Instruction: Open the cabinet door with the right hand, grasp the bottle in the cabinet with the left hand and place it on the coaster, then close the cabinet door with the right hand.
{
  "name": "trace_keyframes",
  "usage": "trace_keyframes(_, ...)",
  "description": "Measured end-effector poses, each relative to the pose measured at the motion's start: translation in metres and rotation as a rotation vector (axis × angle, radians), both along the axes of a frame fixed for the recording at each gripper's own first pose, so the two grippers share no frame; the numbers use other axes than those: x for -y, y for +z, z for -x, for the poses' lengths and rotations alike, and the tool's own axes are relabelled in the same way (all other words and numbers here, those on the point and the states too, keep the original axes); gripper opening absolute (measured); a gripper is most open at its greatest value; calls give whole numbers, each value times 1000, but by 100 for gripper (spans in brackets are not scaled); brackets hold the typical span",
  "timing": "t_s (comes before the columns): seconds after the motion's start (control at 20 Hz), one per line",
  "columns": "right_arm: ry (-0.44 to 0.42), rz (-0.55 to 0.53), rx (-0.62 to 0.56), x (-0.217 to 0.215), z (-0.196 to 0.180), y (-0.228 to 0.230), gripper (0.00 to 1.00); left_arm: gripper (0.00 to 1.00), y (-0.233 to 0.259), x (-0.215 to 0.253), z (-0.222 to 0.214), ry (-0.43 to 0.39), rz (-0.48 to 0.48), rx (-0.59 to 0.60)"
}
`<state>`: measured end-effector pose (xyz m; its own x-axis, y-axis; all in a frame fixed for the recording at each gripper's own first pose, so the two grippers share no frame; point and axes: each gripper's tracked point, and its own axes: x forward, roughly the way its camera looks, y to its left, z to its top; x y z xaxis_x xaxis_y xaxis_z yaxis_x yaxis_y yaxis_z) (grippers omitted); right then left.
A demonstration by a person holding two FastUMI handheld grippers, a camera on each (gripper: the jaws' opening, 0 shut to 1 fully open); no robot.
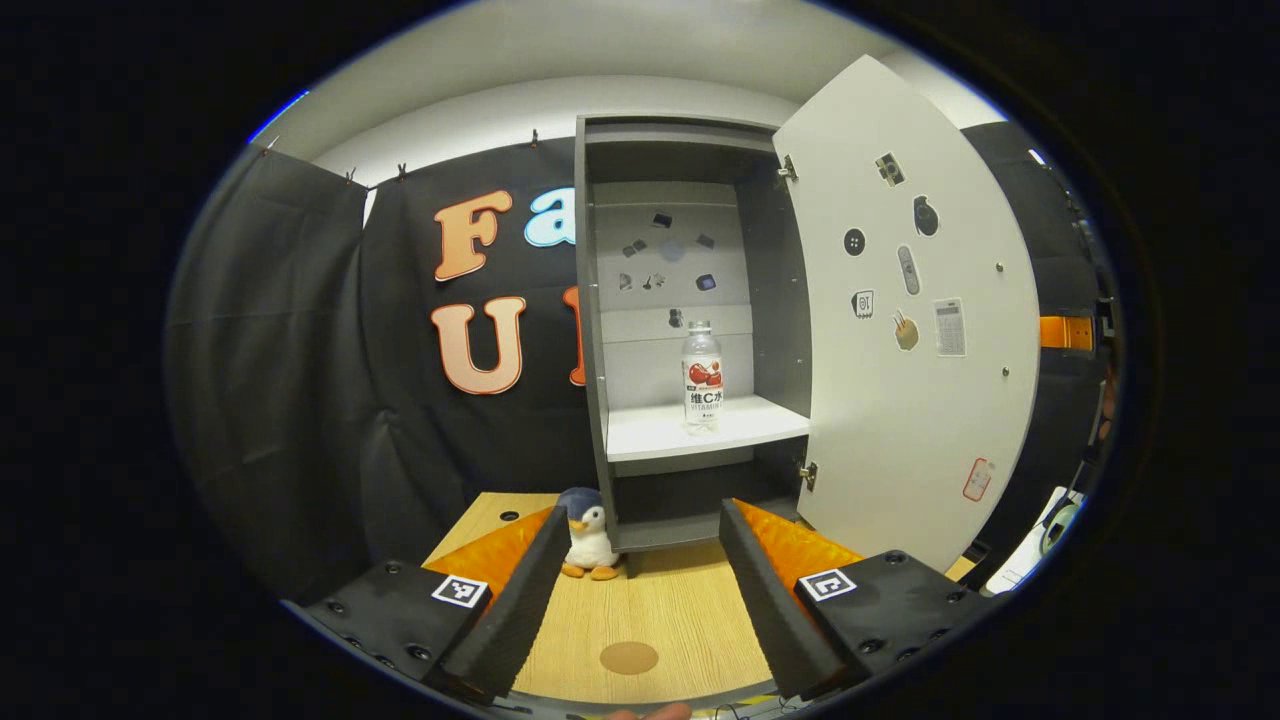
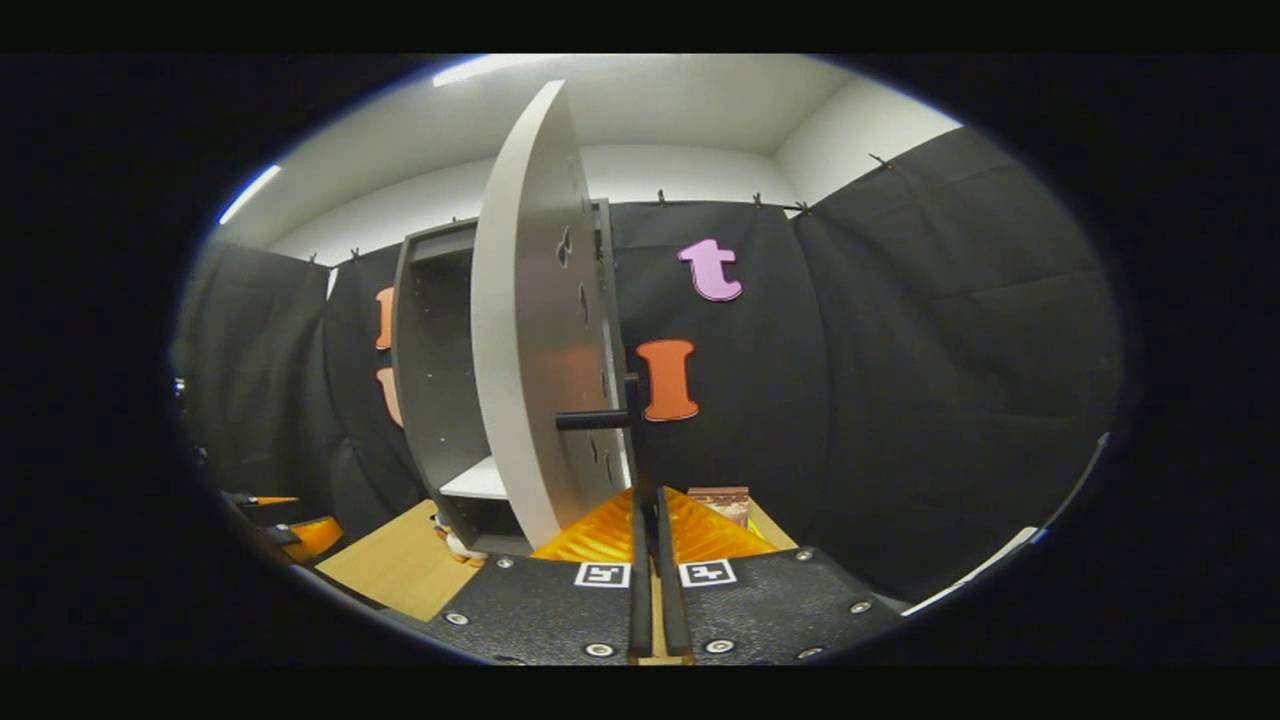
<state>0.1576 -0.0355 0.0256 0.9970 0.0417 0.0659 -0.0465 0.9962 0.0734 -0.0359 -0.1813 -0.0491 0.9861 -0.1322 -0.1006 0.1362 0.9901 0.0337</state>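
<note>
Cabinet door (image 1: 900, 330) swung wide, and there's the bottle (image 1: 702, 378), standing upright on the white shelf (image 1: 660, 435) inside the cabinet (image 1: 600, 300), long axis straight up, cap at the top, label facing out toward the left gripper (image 1: 640, 590). That gripper's jaws are spread wide with nothing between them, lined up on the opening but well short of the shelf. The bottle looks like clear plastic with liquid in it, so I'd judge it moderately light, a bit squeezable and smooth-sided; the safest hold is likely across the labelled middle of the body, coming in level, not up at the narrow neck. It's tall and slim, so a nudge could tip it. Down on the worktop (image 1: 680, 610) sits the round coaster (image 1: 628, 657), just ahead of the jaws, a plush penguin (image 1: 588, 540) by the cabinet's foot. Over on the right gripper (image 2: 655, 600), jaws pressed together and empty, the door handle (image 2: 595, 420) ahead, untouched.
</note>
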Motion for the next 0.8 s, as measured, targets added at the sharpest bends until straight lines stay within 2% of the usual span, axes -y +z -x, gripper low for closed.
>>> trace_keyframes(0.25, 29, -16, -14, -2, 2, -2, 5, 99, -2, 10, -11, -9, 26, -13)
trace_keyframes(0.3, 25, -15, -10, -3, 5, -2, 16, 99, -1, 11, -14, -7, 29, -15)
trace_keyframes(0.35, 17, -5, -6, -1, 5, -1, 0, 97, 1, 12, -18, -9, 32, -14)
trace_keyframes(0.45, -8, 28, -1, 7, 6, -1, 0, 95, 10, 13, -28, -14, 35, 4)
trace_keyframes(0.5, -25, 34, 1, 9, 8, 0, 7, 97, 12, 14, -32, -18, 32, 9)
trace_keyframes(0.55, -40, 41, 4, 10, 9, 1, 0, 97, 14, 15, -38, -22, 30, 19)
trace_keyframes(0.6, -49, 50, 13, 10, 13, 3, 7, 97, 17, 17, -46, -28, 32, 28)
trace_keyframes(0.8, -120, 82, 59, 18, 20, 15, 7, 97, 24, 32, -81, -78, 52, 46)
